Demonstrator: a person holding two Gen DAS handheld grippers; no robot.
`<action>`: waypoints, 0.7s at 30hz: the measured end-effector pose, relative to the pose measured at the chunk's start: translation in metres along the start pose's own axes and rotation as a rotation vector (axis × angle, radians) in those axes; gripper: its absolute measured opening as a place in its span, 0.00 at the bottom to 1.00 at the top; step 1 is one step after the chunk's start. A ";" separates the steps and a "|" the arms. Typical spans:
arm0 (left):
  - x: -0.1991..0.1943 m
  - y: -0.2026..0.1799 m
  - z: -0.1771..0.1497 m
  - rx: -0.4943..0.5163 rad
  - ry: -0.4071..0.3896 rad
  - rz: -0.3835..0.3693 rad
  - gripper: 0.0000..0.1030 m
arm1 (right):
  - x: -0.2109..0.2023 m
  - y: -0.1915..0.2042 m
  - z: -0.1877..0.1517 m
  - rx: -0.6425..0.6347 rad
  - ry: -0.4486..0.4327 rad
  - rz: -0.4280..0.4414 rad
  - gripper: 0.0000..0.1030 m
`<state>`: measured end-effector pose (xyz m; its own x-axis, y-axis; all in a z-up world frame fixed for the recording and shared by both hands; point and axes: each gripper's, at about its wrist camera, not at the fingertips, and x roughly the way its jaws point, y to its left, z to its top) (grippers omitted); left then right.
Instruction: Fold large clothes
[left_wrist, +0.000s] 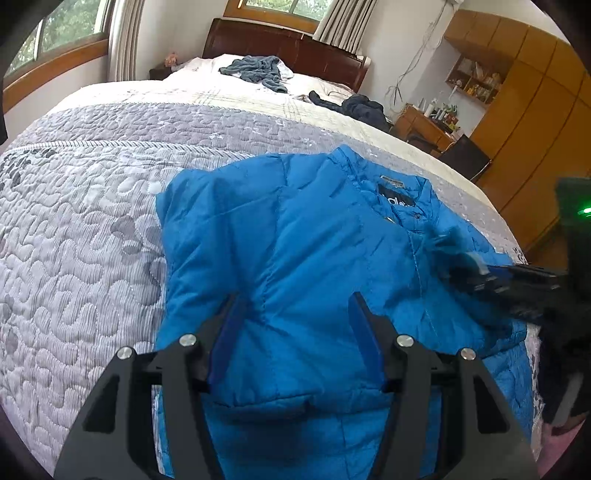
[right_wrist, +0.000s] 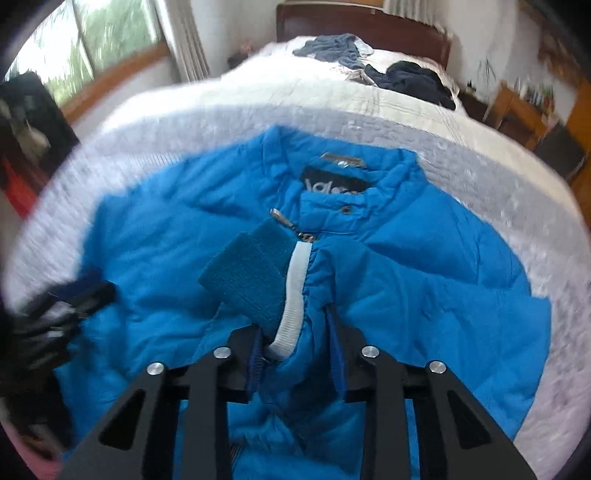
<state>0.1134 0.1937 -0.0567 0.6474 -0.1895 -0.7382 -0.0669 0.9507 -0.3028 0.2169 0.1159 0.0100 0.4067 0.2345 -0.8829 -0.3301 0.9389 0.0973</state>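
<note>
Blue jacket (left_wrist: 314, 258) lies front up across the foot end of the bed (left_wrist: 92, 221), collar toward the headboard (left_wrist: 288, 48). My left gripper (left_wrist: 295, 306) hangs over its chest, fingers spread, holding nothing. My right gripper (right_wrist: 295, 321) is pinched around the sleeve cuff (right_wrist: 291, 295) folded over the jacket's middle.

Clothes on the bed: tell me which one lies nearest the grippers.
The bright blue padded jacket, spread flat on the grey quilt directly under both grippers. The grey-blue garment and the dark navy one lie crumpled far off by the headboard.
</note>
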 end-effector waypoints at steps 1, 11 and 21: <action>0.000 0.000 0.000 0.002 -0.001 0.003 0.56 | -0.011 -0.013 -0.002 0.041 -0.014 0.049 0.30; -0.001 -0.002 0.000 0.001 0.001 0.030 0.56 | -0.063 -0.140 -0.045 0.309 -0.054 0.003 0.37; -0.028 -0.041 0.006 0.083 -0.045 0.043 0.61 | -0.073 -0.133 -0.041 0.212 -0.120 0.031 0.37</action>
<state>0.1028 0.1618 -0.0196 0.6788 -0.1389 -0.7211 -0.0330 0.9752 -0.2190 0.1963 -0.0361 0.0424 0.5014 0.2803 -0.8185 -0.1628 0.9597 0.2289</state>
